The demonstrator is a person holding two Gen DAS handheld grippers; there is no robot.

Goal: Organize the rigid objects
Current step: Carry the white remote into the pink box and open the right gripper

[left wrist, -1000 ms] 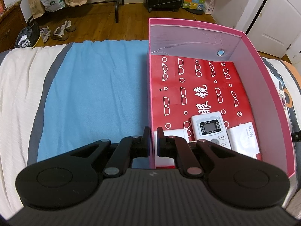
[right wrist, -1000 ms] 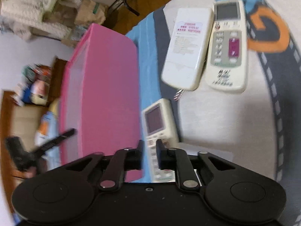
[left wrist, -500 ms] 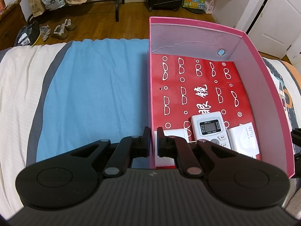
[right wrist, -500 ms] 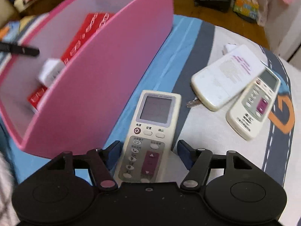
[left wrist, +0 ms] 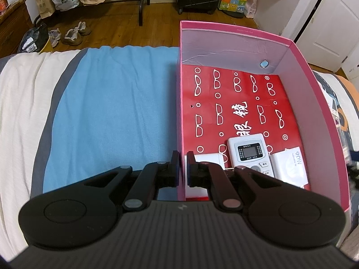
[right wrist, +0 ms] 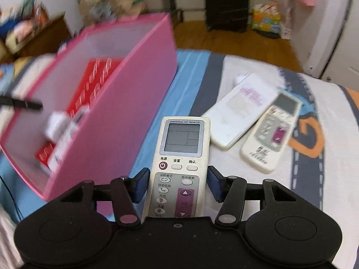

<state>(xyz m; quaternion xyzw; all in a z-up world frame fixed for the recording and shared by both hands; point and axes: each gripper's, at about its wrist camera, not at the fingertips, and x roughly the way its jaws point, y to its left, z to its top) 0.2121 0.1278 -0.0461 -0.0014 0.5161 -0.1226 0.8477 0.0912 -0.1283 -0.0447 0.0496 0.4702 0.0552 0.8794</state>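
Right gripper jaws wide open straddling remote on bed beside pink box, left gripper jaws pinched on box wall; off-center closing could skid the remote into the box.

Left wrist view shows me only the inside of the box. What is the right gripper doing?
Observer: The right gripper is open, with its fingers on either side of a white universal remote that lies face up on the bed beside the pink box.
Operator: Are there any other remotes outside the box?
Observer: Two, further right on the bed. A face-down remote and a purple-buttoned remote lie side by side, touching.
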